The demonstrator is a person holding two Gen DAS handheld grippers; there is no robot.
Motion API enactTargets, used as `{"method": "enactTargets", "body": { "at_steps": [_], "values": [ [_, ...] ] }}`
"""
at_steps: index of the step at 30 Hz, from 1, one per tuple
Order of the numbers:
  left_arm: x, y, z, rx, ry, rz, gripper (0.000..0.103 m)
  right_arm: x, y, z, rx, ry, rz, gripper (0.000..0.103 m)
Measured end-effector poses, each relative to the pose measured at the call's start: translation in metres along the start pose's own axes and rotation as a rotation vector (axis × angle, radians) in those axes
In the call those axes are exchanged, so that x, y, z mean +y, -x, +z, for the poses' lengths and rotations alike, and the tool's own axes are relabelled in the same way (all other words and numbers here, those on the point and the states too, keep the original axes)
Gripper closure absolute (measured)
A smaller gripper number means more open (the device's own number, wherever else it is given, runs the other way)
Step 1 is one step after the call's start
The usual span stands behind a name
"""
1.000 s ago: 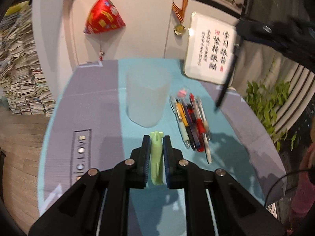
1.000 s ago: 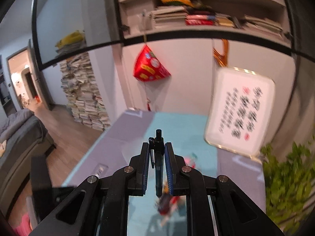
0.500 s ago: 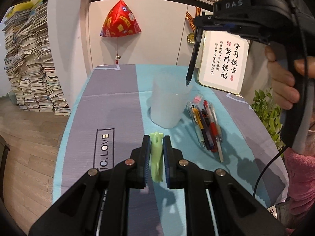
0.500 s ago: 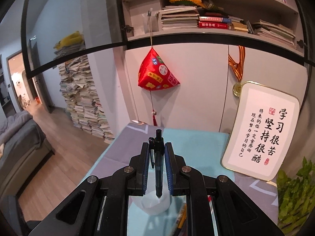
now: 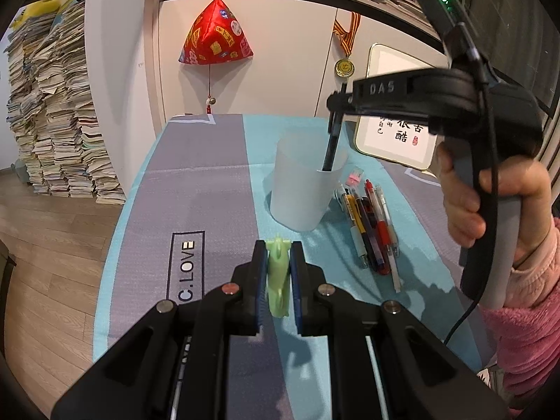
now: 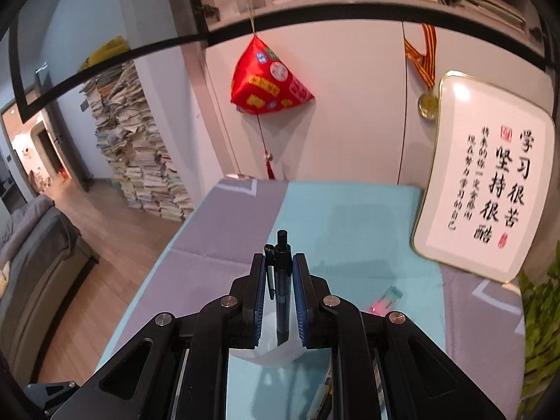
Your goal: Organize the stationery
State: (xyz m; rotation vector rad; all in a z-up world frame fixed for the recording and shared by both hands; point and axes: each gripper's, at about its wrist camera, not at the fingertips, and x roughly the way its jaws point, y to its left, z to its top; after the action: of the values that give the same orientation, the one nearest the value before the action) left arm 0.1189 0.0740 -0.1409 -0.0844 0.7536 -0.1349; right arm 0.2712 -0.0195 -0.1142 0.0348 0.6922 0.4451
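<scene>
Left wrist view. The left tongs (image 5: 277, 273) were pinching a pale green eraser-like piece (image 5: 277, 280), held above the near end of the table. Ahead of them and slightly to the right stood a translucent cup (image 5: 302, 183). The right tongs (image 5: 337, 103) reached in from the right above the cup, gripping a dark pen (image 5: 330, 147) whose tip had entered the cup's mouth near the right-hand rim. Just right of the cup lay a loose row of pens (image 5: 372, 224) on the cloth. Risk, as a judgement: the tip sat close to the rim, so a sideways drift could catch the thin wall and tip the light cup; released this high, the pen might also rock it.

Right wrist view. The right tongs (image 6: 278, 280) were pressed onto the pen (image 6: 282, 280), upright between the pads, clip to the left, with the cup (image 6: 269, 348) directly beneath. A small pink item (image 6: 383, 301) lay to the right; its kind could not be told.

Surface and room. A teal and grey tablecloth (image 5: 196, 182) covered the table. Beyond the tongs a red hanging ornament (image 6: 269, 84), a medal (image 6: 427, 105) and a framed calligraphy board (image 6: 490, 189) stood against the wall; stacked papers (image 6: 140, 161) rose at far left.
</scene>
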Motion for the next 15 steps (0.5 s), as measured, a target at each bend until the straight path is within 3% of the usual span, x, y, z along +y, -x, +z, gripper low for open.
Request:
{"method": "enactTargets", "body": {
  "at_steps": [15],
  "values": [
    [-0.0024,-0.0036,0.0009,0.008,0.004,-0.002,0.092,-0.0091,-0.0013,-0.0101,0.05,-0.039,0.019,0.086]
  ]
}}
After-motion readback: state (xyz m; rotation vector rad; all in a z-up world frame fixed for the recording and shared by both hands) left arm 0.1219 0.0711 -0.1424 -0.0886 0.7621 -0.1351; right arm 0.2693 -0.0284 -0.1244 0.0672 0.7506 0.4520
